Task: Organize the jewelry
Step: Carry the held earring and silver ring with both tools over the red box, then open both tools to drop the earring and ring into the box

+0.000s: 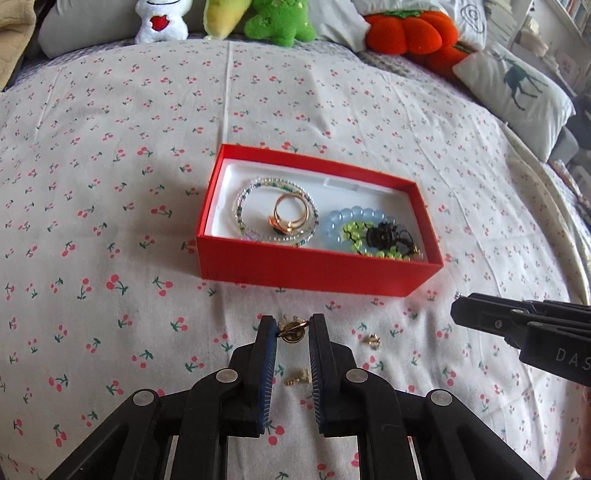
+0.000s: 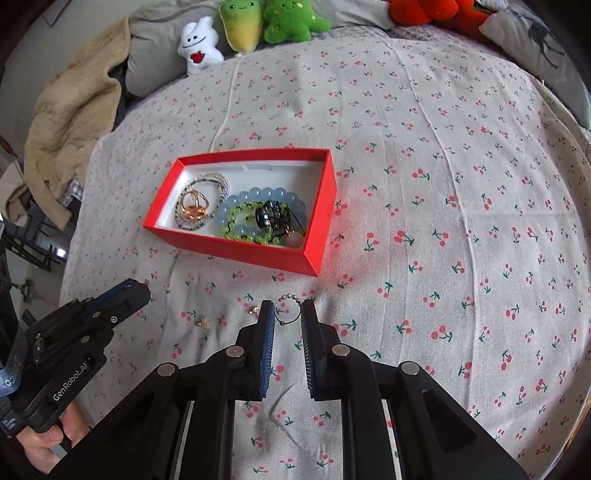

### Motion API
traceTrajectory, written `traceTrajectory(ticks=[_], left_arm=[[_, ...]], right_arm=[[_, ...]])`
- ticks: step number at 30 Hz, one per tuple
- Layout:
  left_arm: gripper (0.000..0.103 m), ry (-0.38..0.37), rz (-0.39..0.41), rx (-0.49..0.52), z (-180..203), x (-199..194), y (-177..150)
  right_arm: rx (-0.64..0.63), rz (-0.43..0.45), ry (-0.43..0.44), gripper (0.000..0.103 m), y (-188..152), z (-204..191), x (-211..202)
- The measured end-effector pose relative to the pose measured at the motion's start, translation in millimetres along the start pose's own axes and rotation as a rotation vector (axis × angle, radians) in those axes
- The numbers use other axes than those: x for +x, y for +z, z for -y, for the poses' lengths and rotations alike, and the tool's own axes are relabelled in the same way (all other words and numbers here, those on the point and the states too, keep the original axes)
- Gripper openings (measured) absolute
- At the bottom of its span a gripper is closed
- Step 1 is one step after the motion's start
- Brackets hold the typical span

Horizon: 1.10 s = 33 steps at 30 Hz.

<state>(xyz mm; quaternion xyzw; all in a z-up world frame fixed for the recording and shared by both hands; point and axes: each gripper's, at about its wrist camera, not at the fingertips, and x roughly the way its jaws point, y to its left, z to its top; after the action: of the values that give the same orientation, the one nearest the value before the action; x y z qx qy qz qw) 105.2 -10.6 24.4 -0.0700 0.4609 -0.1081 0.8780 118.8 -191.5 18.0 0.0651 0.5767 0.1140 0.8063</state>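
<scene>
Cherry-print bedding covers the bed (image 1: 110,184), with plush toys (image 1: 277,22) and pillows lined along its far edge. On the sheet sits a red box (image 1: 314,269) that already holds beaded bracelets (image 1: 277,210), a blue bead bracelet (image 1: 354,218), gold rings (image 1: 291,214) and some dark pieces.

The sorting looks well along; a few small items remain loose on the sheet in front of the box. The left tool (image 1: 293,328) brackets a small gold ring or earring (image 1: 291,329), fingers apart with the piece touching the left pad; whether it is truly gripped is hard to tell, so I read it as not yet clamped. Two more gold earrings (image 1: 373,340) (image 1: 297,377) lie near it. The right tool (image 2: 289,312) stands released around a thin beaded ring (image 2: 290,308) lying on the sheet between its tips.

Next, each tool probably needs to close gently on its tiny piece, lift without dragging the fabric, then carry it over the box rim and let go inside.
</scene>
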Motion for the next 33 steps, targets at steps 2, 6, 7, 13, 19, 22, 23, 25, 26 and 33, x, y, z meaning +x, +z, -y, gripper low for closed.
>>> traceTrajectory(ticks=[2,6,7,13,19,22,23,25,26,33], left_arm=[[0.012,-0.007,0.017,-0.013,0.5,-0.2,7.2],[0.012,-0.016,0.043,-0.028,4.2,2.7,18.7],[0.012,-0.017,0.045,-0.031,4.8,4.9,21.4],[0.013,-0.003,0.053,-0.047,4.0,22.0,33.0],[0.013,0.000,0.049,-0.053,-0.8,37.6,41.0],[0.013,0.010,0.045,-0.049,-2.8,44.0,43.8],[0.013,0.009,0.044,-0.050,-3.8,45.7,44.7],[0.013,0.006,0.042,-0.054,-4.9,48.5,46.1],[0.013,0.006,0.041,-0.056,-5.2,49.8,46.7],[0.027,-0.002,0.034,-0.073,-6.3,55.8,48.5]], right_arm=[[0.011,0.019,0.012,0.016,5.3,-2.8,-1.9],[0.030,0.039,0.025,0.016,15.3,-8.8,0.0],[0.035,0.041,0.030,0.016,17.8,-10.0,1.3],[0.073,0.073,0.039,0.016,32.5,-9.7,10.8],[0.087,0.101,0.046,0.016,46.5,-6.7,20.9],[0.079,0.114,0.040,0.016,51.3,-6.7,25.6],[0.079,0.116,0.040,0.016,52.6,-5.9,27.4],[0.080,0.117,0.042,0.016,54.8,-4.9,30.9],[0.081,0.116,0.041,0.016,55.8,-4.3,32.5],[0.090,0.119,0.039,0.018,59.1,-2.1,38.4]])
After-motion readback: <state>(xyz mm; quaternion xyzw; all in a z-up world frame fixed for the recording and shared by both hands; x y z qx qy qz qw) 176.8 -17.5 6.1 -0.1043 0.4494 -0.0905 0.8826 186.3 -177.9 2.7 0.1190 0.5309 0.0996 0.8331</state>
